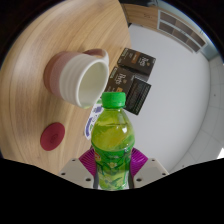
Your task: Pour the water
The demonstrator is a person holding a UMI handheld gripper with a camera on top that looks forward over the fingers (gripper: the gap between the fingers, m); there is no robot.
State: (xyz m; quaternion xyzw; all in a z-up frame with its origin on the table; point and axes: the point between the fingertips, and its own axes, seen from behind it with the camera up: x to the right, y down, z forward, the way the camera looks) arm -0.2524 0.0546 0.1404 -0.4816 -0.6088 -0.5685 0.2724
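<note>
A bottle (111,140) stands upright between the jaws of the gripper (112,172), its cap end pointing toward 12 o'clock over the table (40,60). Beyond it at about 11 o'clock a cup (78,77) lies on the table, its open mouth turned toward the bottle, while a small round disc (52,136) rests on the table at about 9 o'clock. At about 1 o'clock, just off the table's edge, several flat packets (134,78) lie grouped together.

Clear glossy plastic bottle (111,140), green plastic cap. Smooth pale wood-grain worktop (40,60). Glossy pink-and-cream mug (79,77), ceramic-looking. Dark glossy packets (135,75).
</note>
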